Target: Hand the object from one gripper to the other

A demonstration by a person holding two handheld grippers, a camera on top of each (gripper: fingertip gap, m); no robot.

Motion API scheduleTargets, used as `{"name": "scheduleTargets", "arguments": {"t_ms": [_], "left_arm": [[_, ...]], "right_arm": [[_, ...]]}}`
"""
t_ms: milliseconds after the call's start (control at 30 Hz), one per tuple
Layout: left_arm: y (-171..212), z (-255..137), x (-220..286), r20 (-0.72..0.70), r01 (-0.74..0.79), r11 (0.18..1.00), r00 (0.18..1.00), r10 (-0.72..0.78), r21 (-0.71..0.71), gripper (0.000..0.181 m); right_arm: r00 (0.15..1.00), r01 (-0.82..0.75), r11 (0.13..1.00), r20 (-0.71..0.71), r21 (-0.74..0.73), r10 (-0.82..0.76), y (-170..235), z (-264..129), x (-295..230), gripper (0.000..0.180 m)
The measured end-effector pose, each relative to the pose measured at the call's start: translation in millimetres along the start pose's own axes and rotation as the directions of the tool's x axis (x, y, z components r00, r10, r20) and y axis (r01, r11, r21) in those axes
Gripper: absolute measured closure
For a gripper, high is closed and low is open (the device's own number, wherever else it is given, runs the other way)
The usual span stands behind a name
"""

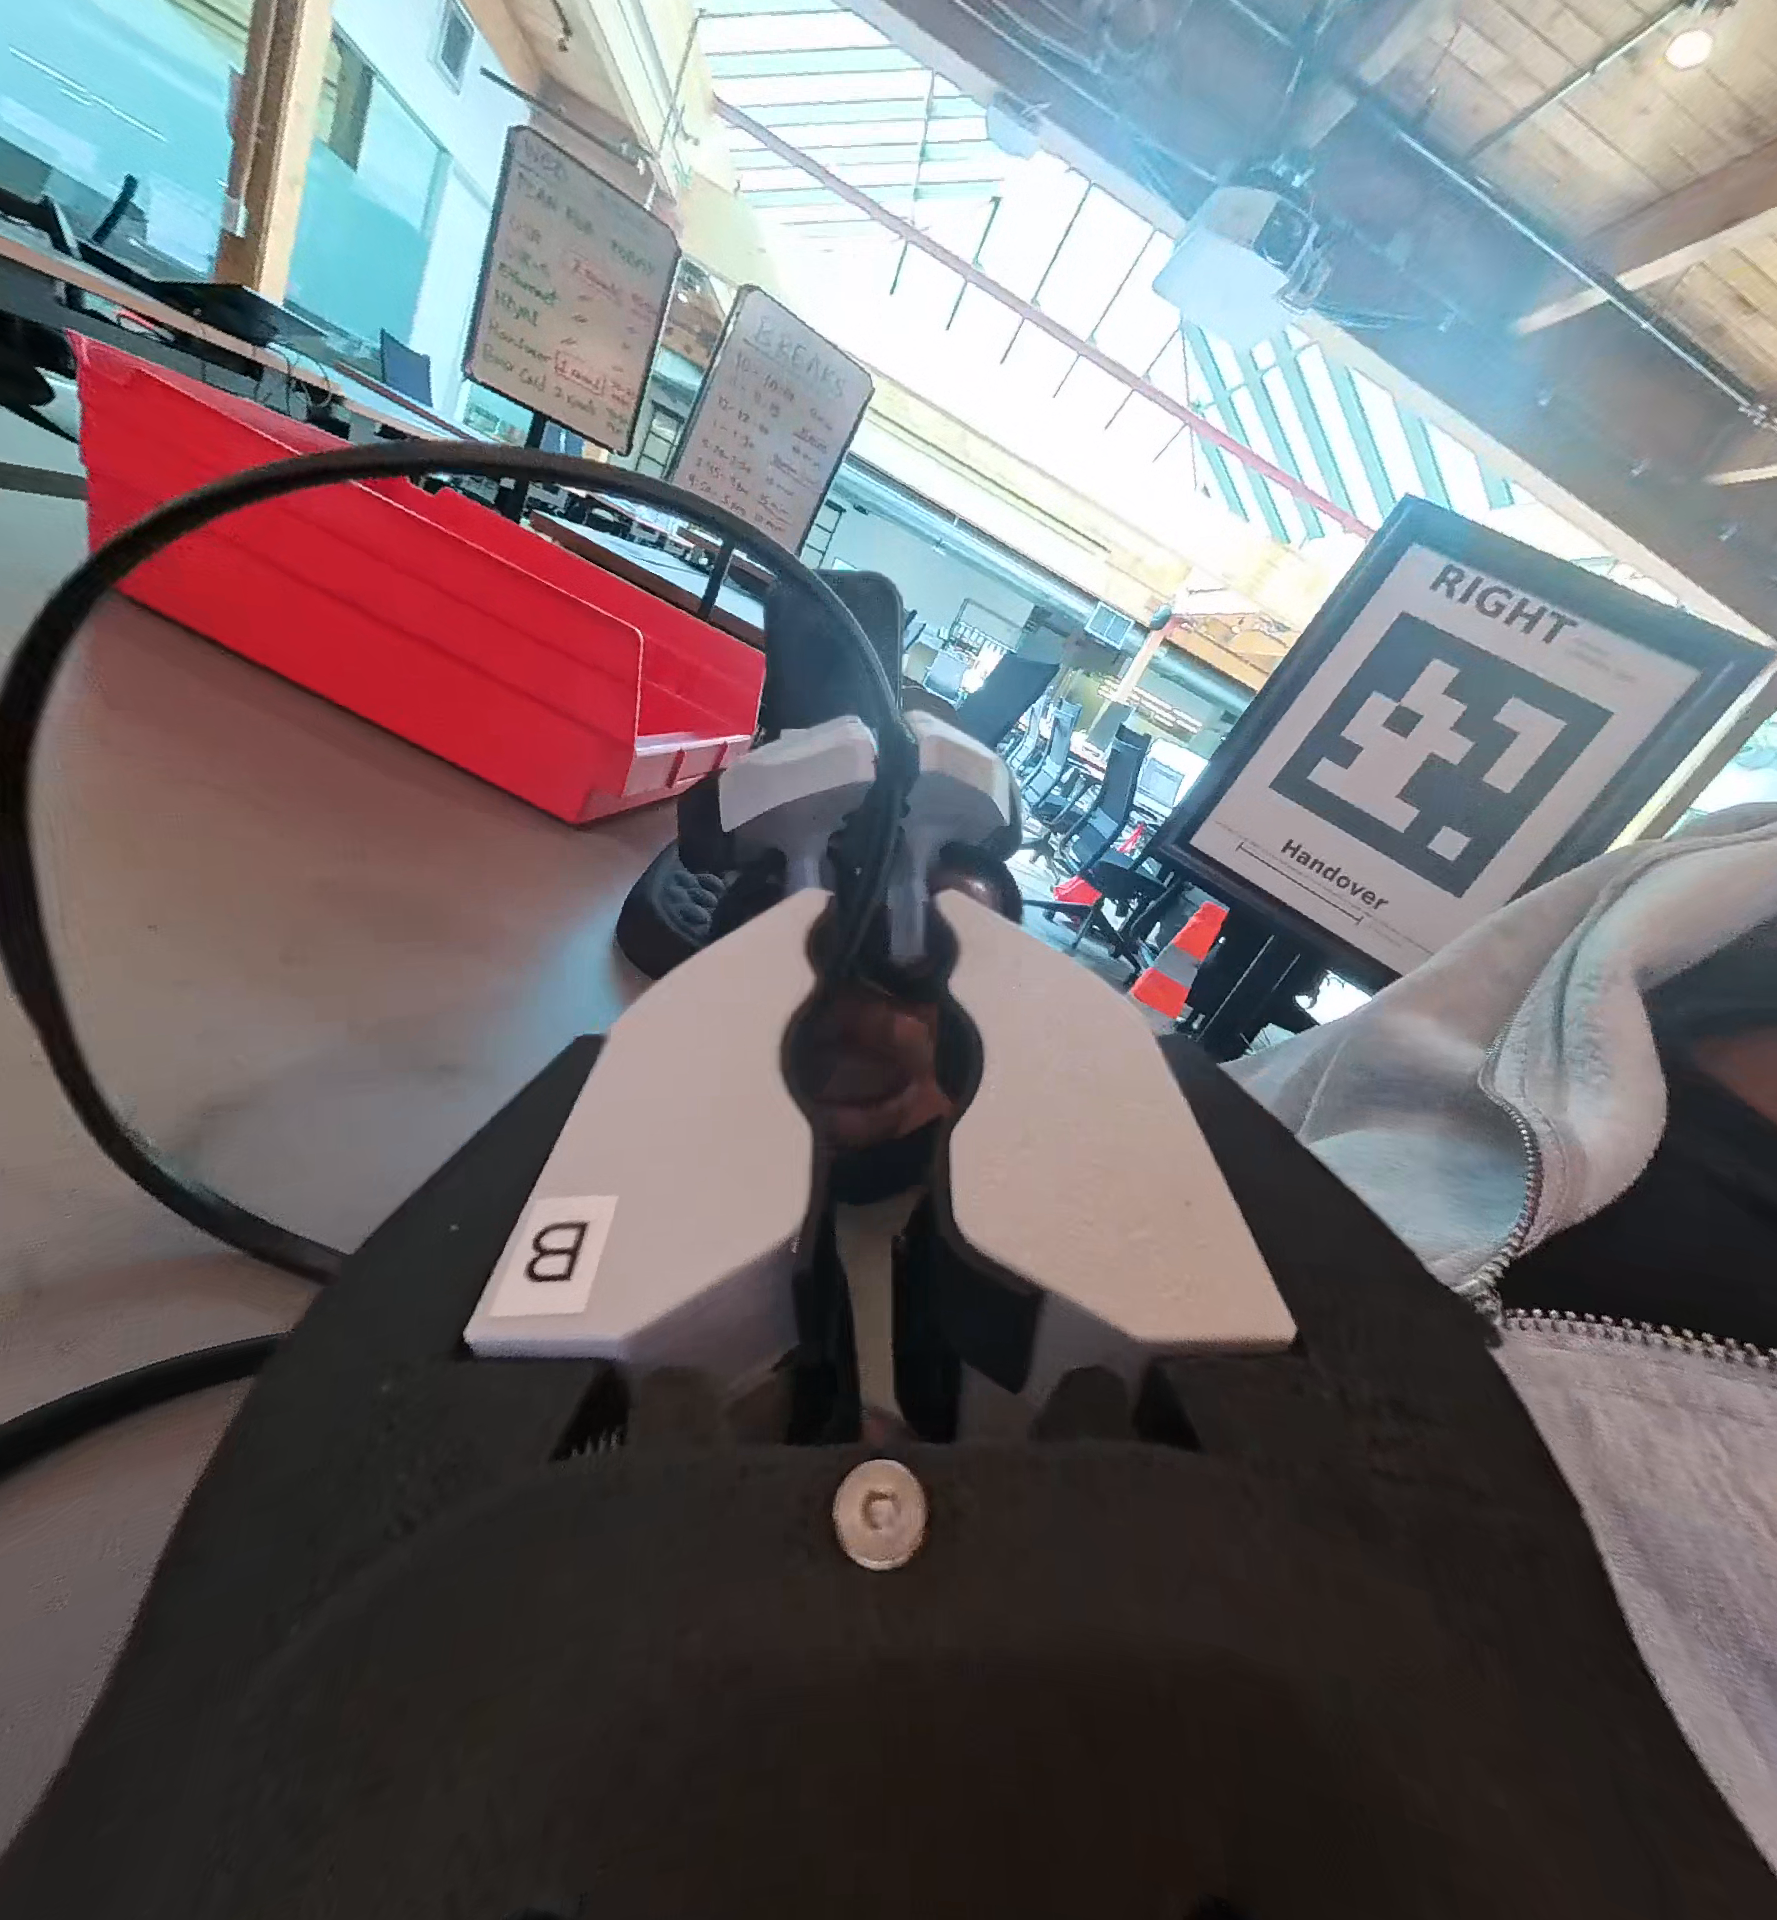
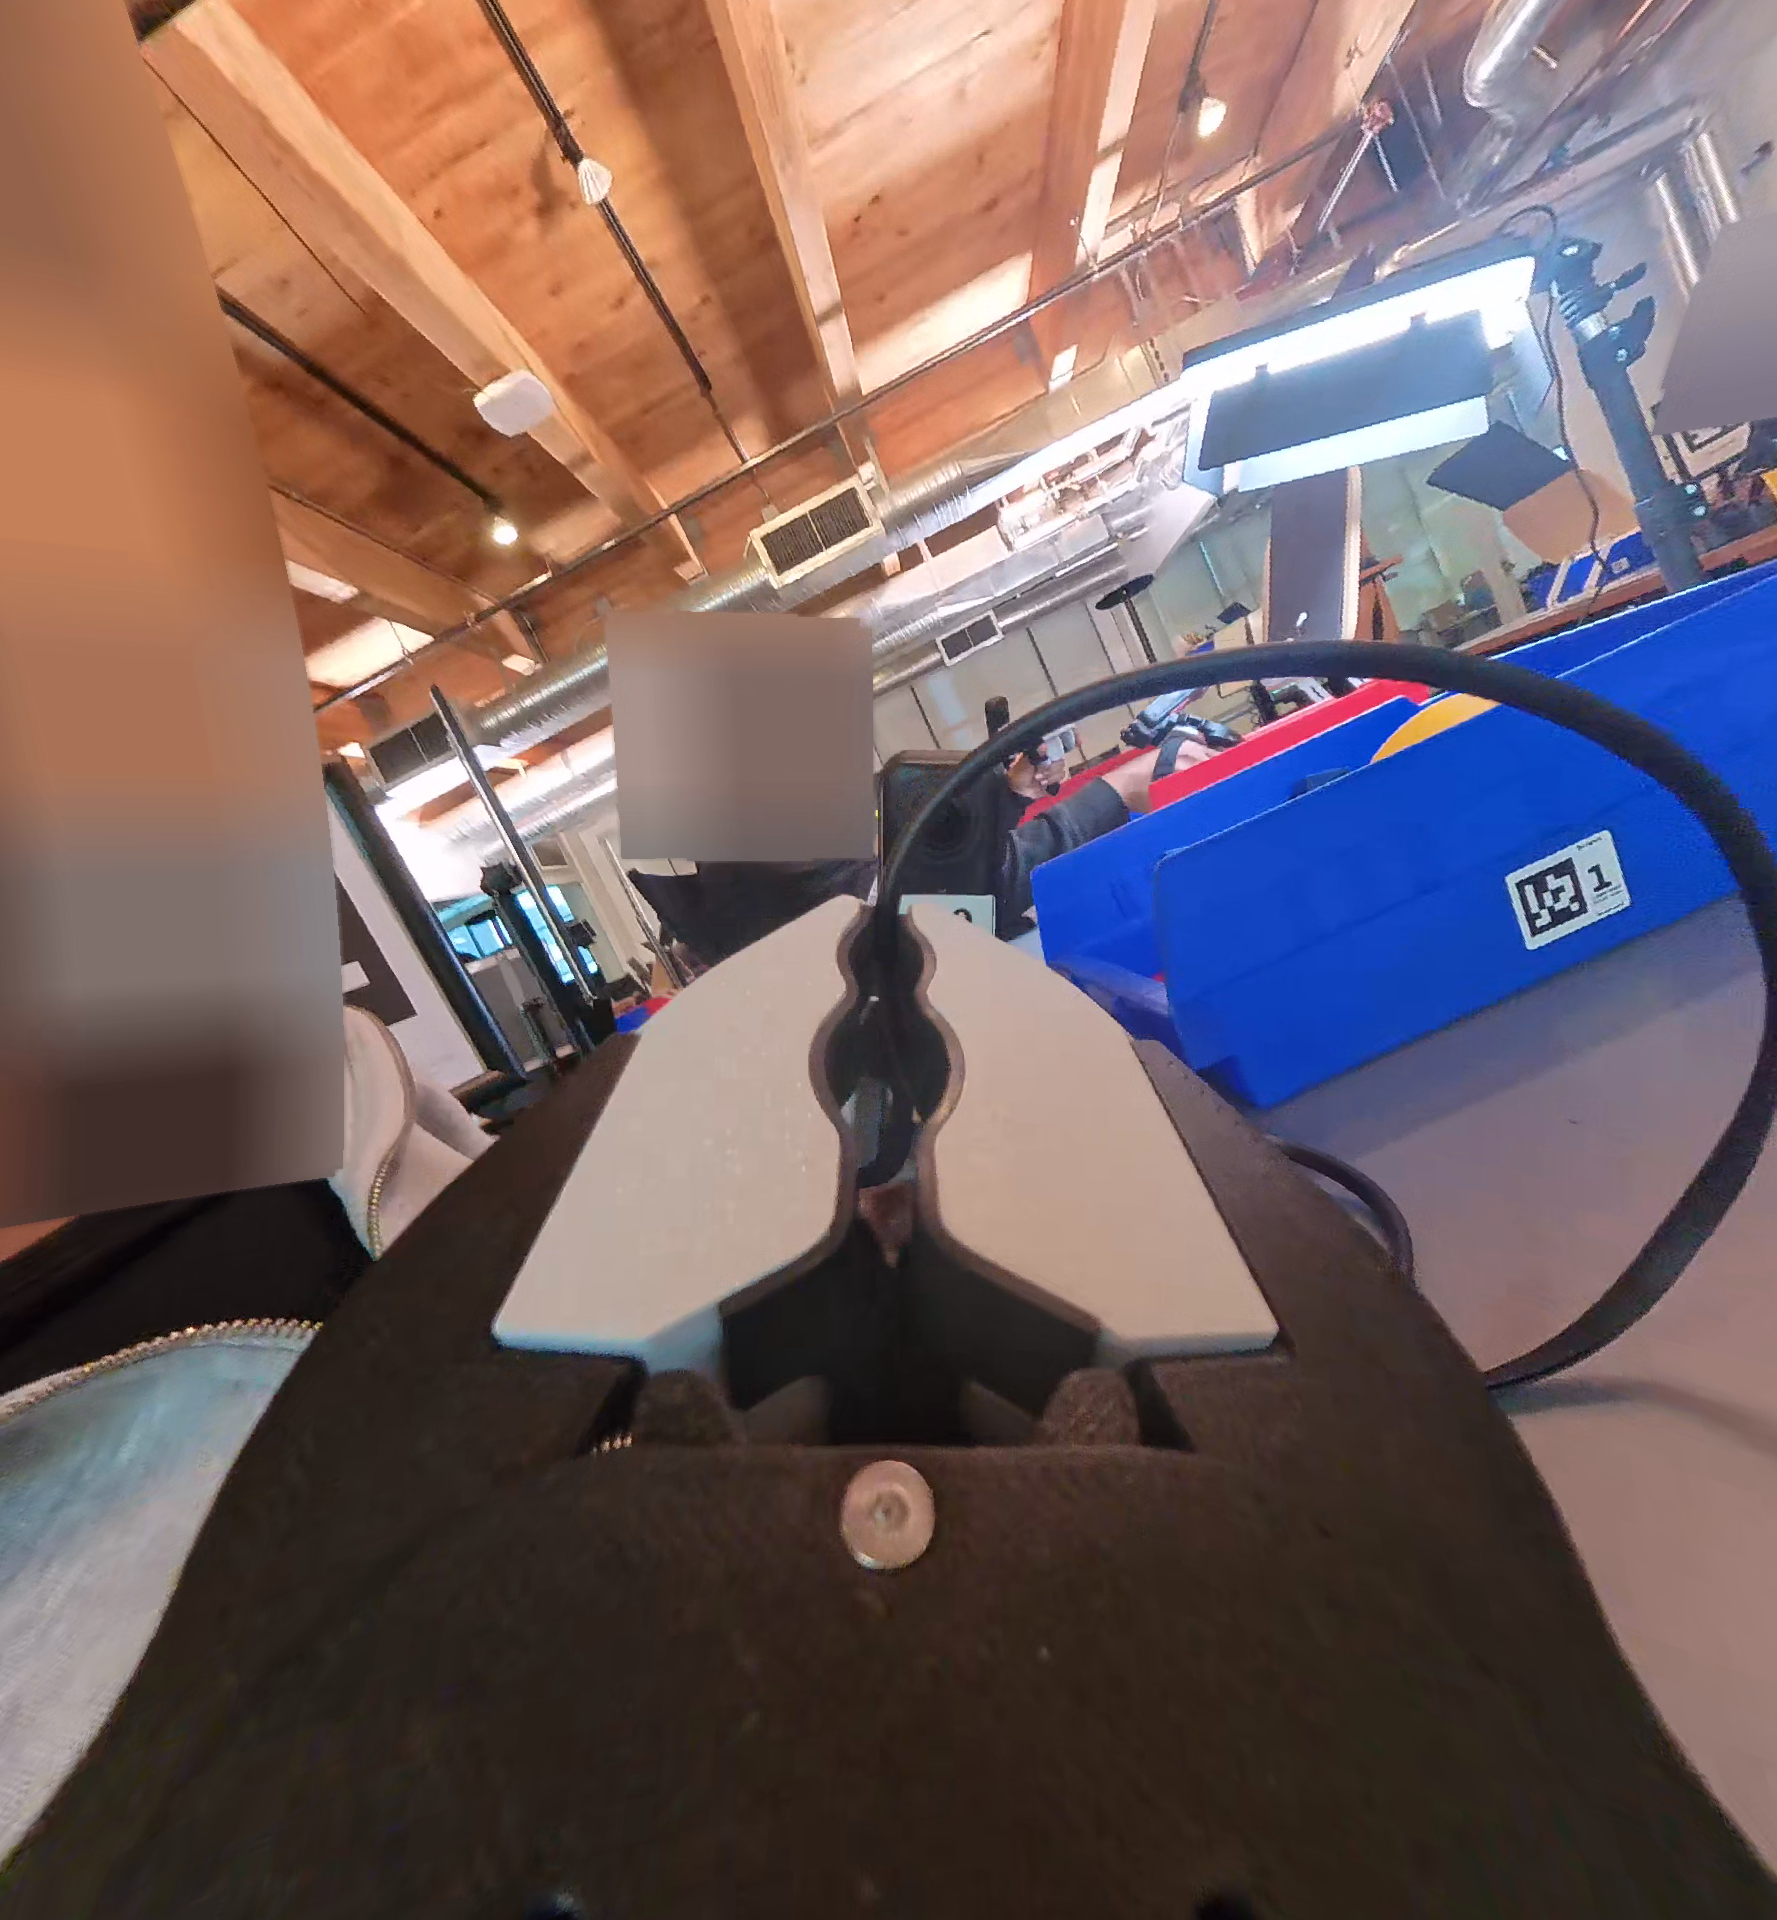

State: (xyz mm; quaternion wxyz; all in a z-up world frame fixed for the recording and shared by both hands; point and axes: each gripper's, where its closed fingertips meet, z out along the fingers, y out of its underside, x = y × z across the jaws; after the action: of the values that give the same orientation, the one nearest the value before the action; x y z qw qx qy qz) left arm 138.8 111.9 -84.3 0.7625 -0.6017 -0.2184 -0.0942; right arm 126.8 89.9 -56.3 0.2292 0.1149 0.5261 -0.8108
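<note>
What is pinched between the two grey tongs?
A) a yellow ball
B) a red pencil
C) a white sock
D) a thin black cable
D: in both wrist views a thin black cable runs into the closed tips of the left tongs and the right tongs, then loops out over the grey table.
</note>
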Motion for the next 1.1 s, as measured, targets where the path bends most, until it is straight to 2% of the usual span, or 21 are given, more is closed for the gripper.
{"name": "scheduleTargets", "arguments": {"t_ms": [67,167,267,400,433,500,567,633,767,867,967,1033,1100], "left_arm": [[-0.8,-0.9,0.4,-0.003,-0.001,1.000,1.000,0.001,0.006,0.176],[-6.1,-3.3,4.3,-0.043,0.030,0.999,0.999,-0.028,0.041,0.177],[-22.3,-12.3,2.7,-0.079,0.111,0.983,0.992,-0.101,0.146,0.177],[-39.5,-24.1,0.8,-0.147,0.216,0.942,0.972,-0.183,0.257,0.178],[-38.9,-23.7,0.9,-0.146,0.216,0.943,0.972,-0.183,0.254,0.177],[-36.0,-20.9,2.8,-0.139,0.193,0.953,0.977,-0.163,0.234,0.177],[-36.1,-20.4,2.0,-0.121,0.175,0.956,0.981,-0.150,0.237,0.175],[-32.3,-17.3,0.0,-0.091,0.157,0.965,0.986,-0.141,0.211,0.158],[-5.5,-1.5,-0.1,-0.022,0.063,0.997,0.998,-0.063,0.034,0.147],[5.1,3.7,-3.7,0.038,-0.016,0.999,0.999,0.017,-0.039,0.152],[0.6,0.6,-1.5,0.016,-0.014,1.000,1.000,0.014,-0.007,0.176],[-2.2,-0.7,2.1,-0.017,0.008,1.000,1.000,-0.008,0.011,0.177],[-9.1,-4.1,5.5,-0.063,0.062,0.997,0.996,-0.058,0.054,0.178]], "right_arm": [[1.000,0.015,1.000,0.002,-0.012,-0.015,1.8,1.2,-1.1,0.176],[1.000,0.016,1.000,-0.003,-0.004,-0.016,1.5,2.1,-0.7,0.173],[0.999,0.022,0.999,-0.026,-0.026,-0.022,5.3,4.1,2.2,0.156],[0.999,0.037,0.984,-0.025,-0.175,-0.042,29.7,11.7,1.9,0.152],[0.999,0.045,0.975,-0.020,-0.216,-0.050,36.1,13.4,1.0,0.153],[0.998,0.067,0.969,0.002,-0.238,-0.068,39.3,13.9,-2.7,0.175],[0.997,0.076,0.974,-0.009,-0.212,-0.080,34.1,11.1,-1.0,0.175],[0.997,0.070,0.986,-0.017,-0.152,-0.073,23.9,8.4,0.0,0.175],[1.000,0.024,1.000,0.006,-0.004,-0.024,1.5,1.7,-2.0,0.175],[1.000,0.004,1.000,0.023,0.013,-0.004,-0.5,1.2,-3.4,0.175],[0.999,0.040,0.999,0.006,0.000,-0.040,1.1,1.9,-3.3,0.176],[0.998,0.065,0.998,-0.013,0.009,-0.065,-1.1,1.4,-2.3,0.174],[0.986,0.154,0.988,-0.067,0.013,-0.153,-5.1,0.3,-0.4,0.160]]}}
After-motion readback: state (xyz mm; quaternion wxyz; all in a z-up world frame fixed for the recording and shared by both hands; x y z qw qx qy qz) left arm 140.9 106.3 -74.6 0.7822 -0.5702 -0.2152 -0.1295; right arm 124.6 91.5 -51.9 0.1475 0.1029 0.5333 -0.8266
